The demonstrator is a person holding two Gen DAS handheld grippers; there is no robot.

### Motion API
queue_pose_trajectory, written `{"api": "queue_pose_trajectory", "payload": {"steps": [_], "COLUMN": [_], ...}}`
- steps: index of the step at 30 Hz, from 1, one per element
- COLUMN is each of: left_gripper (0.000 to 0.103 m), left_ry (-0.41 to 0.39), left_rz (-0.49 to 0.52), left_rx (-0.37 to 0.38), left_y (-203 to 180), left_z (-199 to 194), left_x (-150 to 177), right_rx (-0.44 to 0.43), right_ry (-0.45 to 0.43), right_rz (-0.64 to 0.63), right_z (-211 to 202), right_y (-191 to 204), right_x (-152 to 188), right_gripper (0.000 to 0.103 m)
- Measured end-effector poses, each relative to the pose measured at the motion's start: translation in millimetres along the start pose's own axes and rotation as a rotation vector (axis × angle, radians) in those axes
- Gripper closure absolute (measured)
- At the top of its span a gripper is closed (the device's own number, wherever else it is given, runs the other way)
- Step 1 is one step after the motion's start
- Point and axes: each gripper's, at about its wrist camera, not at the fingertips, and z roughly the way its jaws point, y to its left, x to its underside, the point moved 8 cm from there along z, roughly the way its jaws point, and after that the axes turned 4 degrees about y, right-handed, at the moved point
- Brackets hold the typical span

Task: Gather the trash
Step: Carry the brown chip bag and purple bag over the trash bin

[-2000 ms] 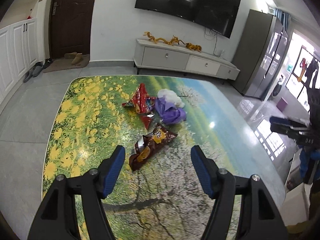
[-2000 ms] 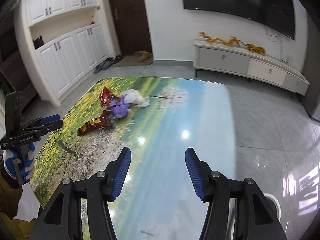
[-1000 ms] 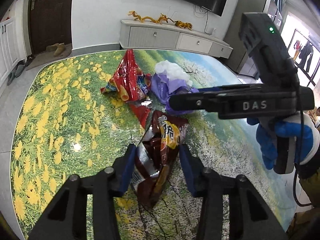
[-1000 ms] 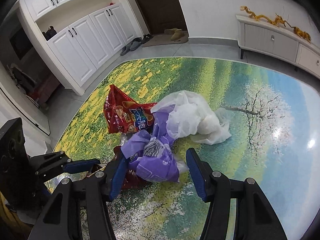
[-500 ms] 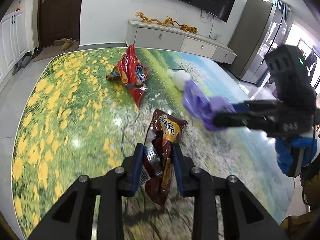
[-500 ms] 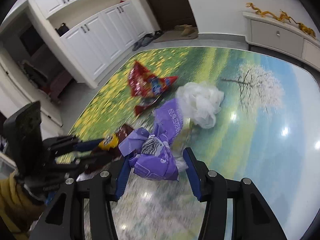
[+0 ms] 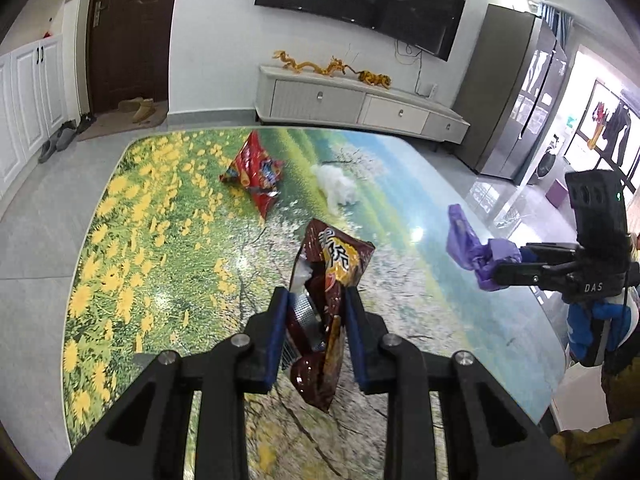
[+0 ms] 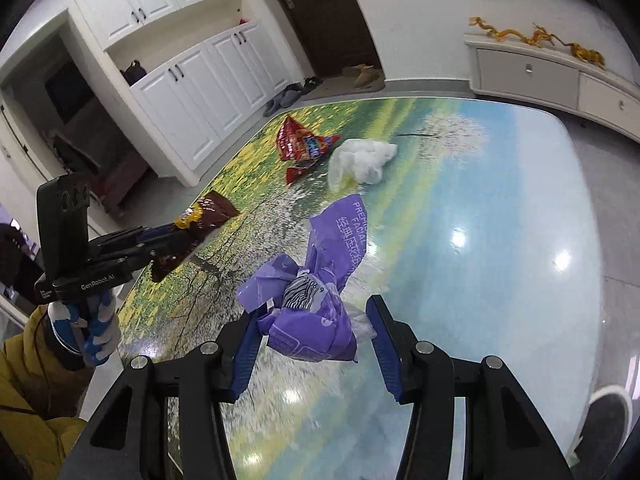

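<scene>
In the left wrist view, the left gripper (image 7: 316, 320) was clamped narrowly on the brown snack bag (image 7: 328, 308), which hung between the two blue pads with its top sticking out beyond the fingertips and its bottom drooping behind them. Ahead of the fingers, the red snack bag (image 7: 254, 174) and the white plastic bag (image 7: 340, 186) lay well apart from the grip on the flower-print table (image 7: 132, 248). Off to the right of the fingers, the right gripper (image 7: 504, 266) carried the purple wrapper (image 7: 474, 248). The brown bag was crumpled and slick, so it could probably slide out if swung sharply. The gripper pointed down at a slant over the table.

In the right wrist view, the right gripper's (image 8: 316, 336) fingers stood moderately apart, the purple wrapper (image 8: 316, 304) bunched between them and fanning out past the tips. Only the crumpled lower part seemed pinched, so the loose flap could likely catch air and pull free. To the left of the fingers a gloved hand (image 8: 86, 332) held the left gripper (image 8: 176, 240), tilted downward likewise.
</scene>
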Motion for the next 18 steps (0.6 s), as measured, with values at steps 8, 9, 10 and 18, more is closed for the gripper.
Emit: {"api": "queue_pose_trajectory", "payload": {"steps": [8,9,10,18], "left_gripper": [0.077,0.077,0.077,0.077], "left_ry": [-0.018,-0.017,-0.015,0.026], "left_rz": [0.046,0.053,0.060,0.164], "left_rx": [0.022,0.037,0.050,0.195], "left_y": [-45.7,-55.6,-63.7,-166.3], "left_z": [-18.4,-18.3,-17.3,16.8], "left_x": [-6.6,-9.6,-12.5,-48.9], "right_rx": [0.052,0.061,0.068,0.203], "right_ry": [-0.114,-0.132,-0.147,-0.261], "right_rz": [0.100,0.117,0.132,0.275], "right_z": [-60.8,-70.5,-79.1,-145.4], "right_y": [-33.5,-40.1,-46.0,-121.1], "right_x": [33.3,39.0,43.7,90.8], "right_gripper": [0.054,0.054,0.054,0.054]}}
